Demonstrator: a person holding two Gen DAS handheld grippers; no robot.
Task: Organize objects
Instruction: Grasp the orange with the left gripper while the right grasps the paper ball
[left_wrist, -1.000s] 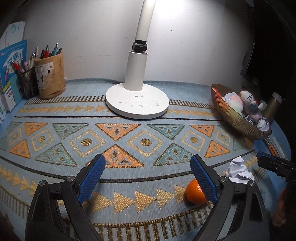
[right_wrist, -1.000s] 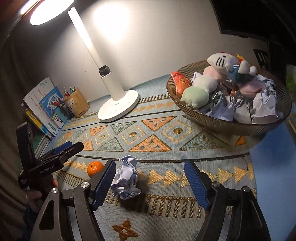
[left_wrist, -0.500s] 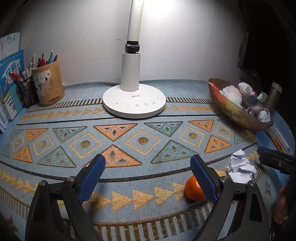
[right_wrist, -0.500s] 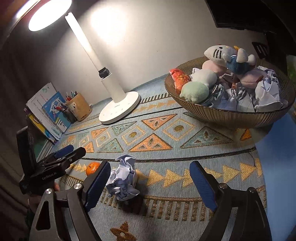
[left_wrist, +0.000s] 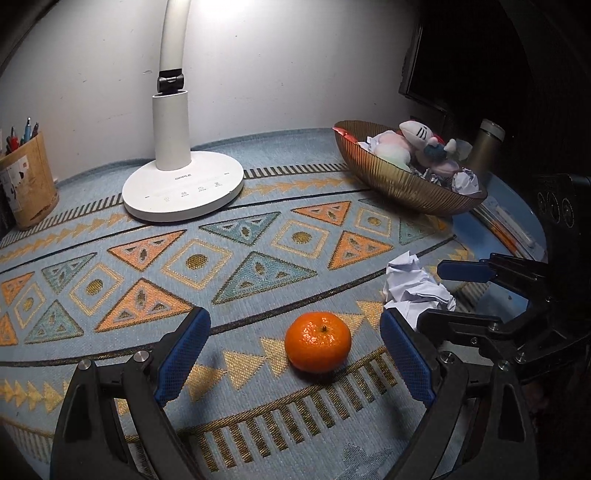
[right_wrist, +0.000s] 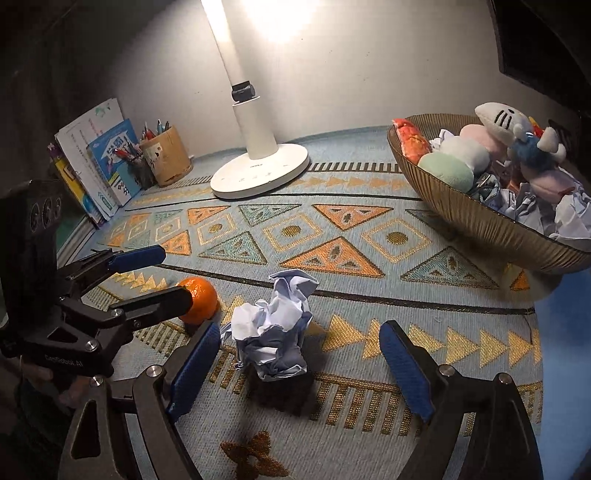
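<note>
A small orange (left_wrist: 317, 341) rests on the patterned mat, between the blue pads of my left gripper (left_wrist: 291, 321), which is open and not touching it. A crumpled white paper ball (right_wrist: 273, 332) lies just to the orange's right, between the pads of my right gripper (right_wrist: 299, 328), nearer the left pad; those jaws stand wide and do not press it. Each view shows the other tool: the right gripper (left_wrist: 454, 295) around the paper ball (left_wrist: 413, 288), the left gripper (right_wrist: 162, 277) around the orange (right_wrist: 197, 299).
A ribbed golden bowl (left_wrist: 399, 184) (right_wrist: 461, 214) at the right holds plush toys and crumpled paper. A white lamp base (left_wrist: 184, 188) stands at the back, a pen holder (right_wrist: 166, 155) and books (right_wrist: 99, 162) back left, a metal bottle (left_wrist: 487, 147) behind the bowl.
My left gripper swung right, so the orange went from behind its right finger to between the pads. My right gripper's jaws widened and the paper ball now sits between them.
</note>
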